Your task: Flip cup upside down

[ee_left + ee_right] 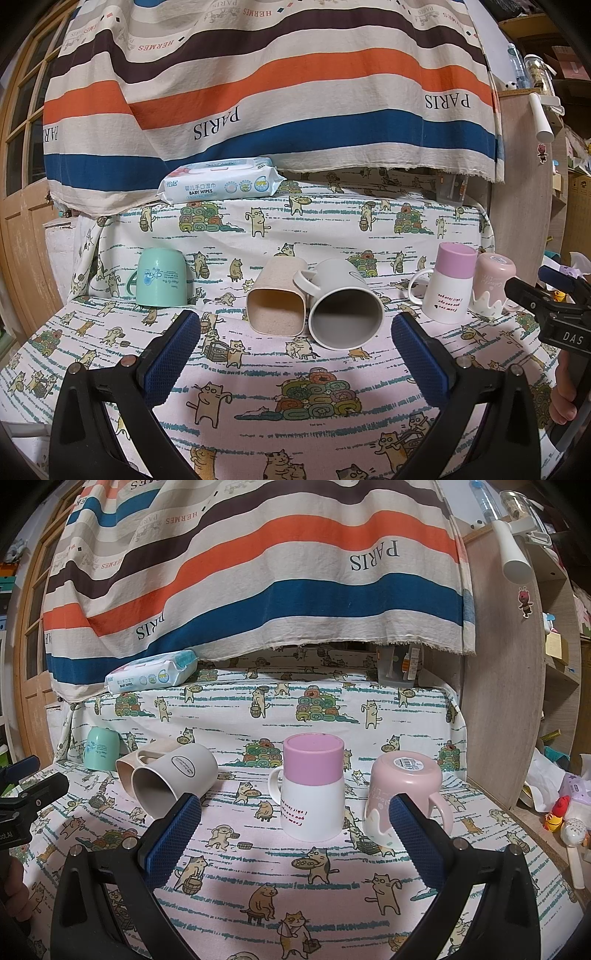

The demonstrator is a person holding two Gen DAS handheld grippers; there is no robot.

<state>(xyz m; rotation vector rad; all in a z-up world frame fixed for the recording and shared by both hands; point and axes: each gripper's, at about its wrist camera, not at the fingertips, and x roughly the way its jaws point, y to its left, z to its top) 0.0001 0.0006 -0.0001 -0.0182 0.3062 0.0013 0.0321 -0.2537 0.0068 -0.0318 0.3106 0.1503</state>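
Five cups stand in a row on the cat-print cloth. A mint green cup (159, 278) stands upside down at the left. A beige square cup (277, 301) and a grey mug (341, 306) lie on their sides, mouths toward me. A pink-and-white mug (448, 282) and a pale pink cup (493, 282) stand upside down at the right. My left gripper (295, 354) is open and empty, in front of the two lying cups. My right gripper (295, 834) is open and empty, in front of the pink-and-white mug (312, 788) and beside the pale pink cup (404, 788).
A pack of baby wipes (221, 181) lies on the raised back ledge under a striped hanging cloth (277, 81). A wooden door (22, 229) is at the left, wooden shelving (513, 701) with clutter at the right. The right gripper's body (554, 314) shows at the left wrist view's right edge.
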